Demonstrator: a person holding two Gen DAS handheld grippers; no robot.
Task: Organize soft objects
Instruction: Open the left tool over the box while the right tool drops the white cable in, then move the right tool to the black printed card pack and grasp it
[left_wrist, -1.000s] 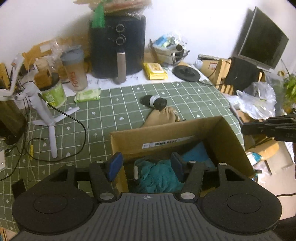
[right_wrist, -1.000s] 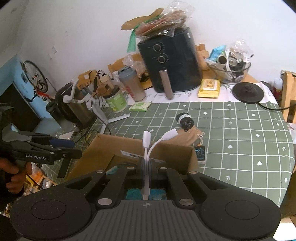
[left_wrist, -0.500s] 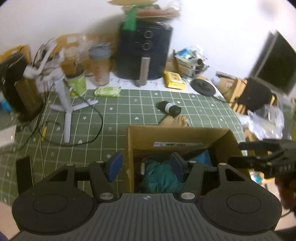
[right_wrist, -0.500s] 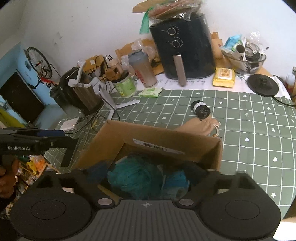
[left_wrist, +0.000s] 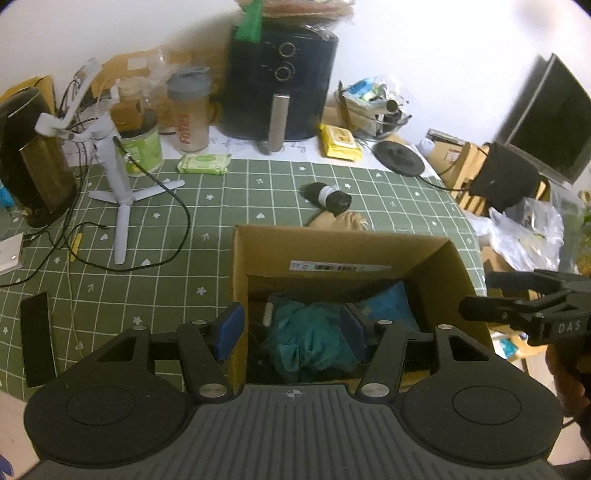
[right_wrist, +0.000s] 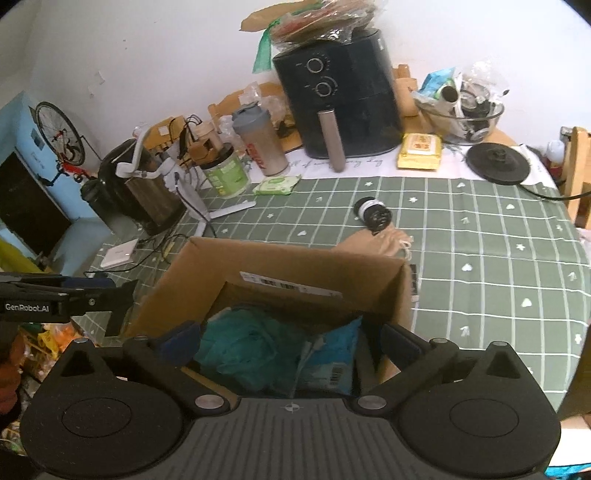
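An open cardboard box (left_wrist: 332, 251) (right_wrist: 280, 266) stands on the green checked tablecloth at the near edge. Teal soft cloth (left_wrist: 310, 336) (right_wrist: 251, 347) and a blue packet (right_wrist: 332, 354) lie inside it. My left gripper (left_wrist: 291, 328) is open and empty, its fingers straddling the box's near left wall. My right gripper (right_wrist: 288, 339) is open and empty above the box's near side. A tan drawstring pouch (right_wrist: 384, 240) (left_wrist: 340, 221) and a black rolled item (right_wrist: 373, 214) (left_wrist: 328, 195) lie on the cloth behind the box.
A black air fryer (right_wrist: 340, 99), shaker bottle (right_wrist: 262, 144), green jar (right_wrist: 225, 173), wipes packs (right_wrist: 277, 184), white tripod stand (left_wrist: 114, 177) with cables, kettle base (right_wrist: 495, 162) and a dark kettle (left_wrist: 29, 158) crowd the back and left. A phone (left_wrist: 37, 336) lies at the left edge.
My right gripper held a white cable, shut; it has opened and the cable is gone from it. Both grippers have shifted over the box.
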